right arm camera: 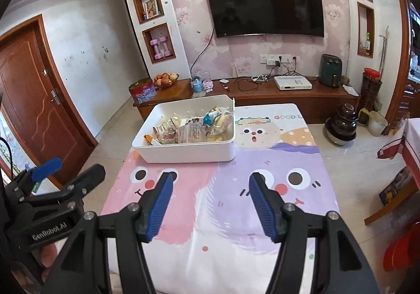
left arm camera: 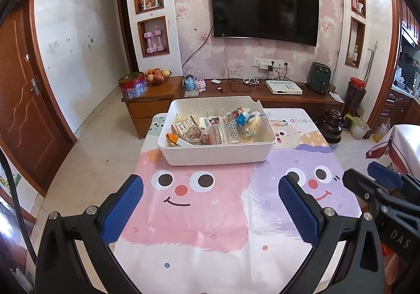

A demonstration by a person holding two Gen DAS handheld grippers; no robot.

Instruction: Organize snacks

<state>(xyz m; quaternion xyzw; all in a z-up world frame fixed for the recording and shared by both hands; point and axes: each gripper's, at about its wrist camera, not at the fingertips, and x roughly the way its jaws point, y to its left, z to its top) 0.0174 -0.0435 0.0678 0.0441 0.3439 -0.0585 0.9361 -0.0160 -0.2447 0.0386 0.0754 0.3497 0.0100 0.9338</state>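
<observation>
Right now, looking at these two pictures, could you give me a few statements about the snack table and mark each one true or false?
1. The white plastic bin holds wrapped snacks. True.
2. The left gripper is clamped on a snack packet. False: it is open and holds nothing.
3. The right gripper is open above the cartoon-face tablecloth. True.
4. The bin sits on the floor beside the table. False: it stands on the tablecloth, at the far end.
5. The black wall-mounted television is showing a programme. False: its screen is dark.
</observation>
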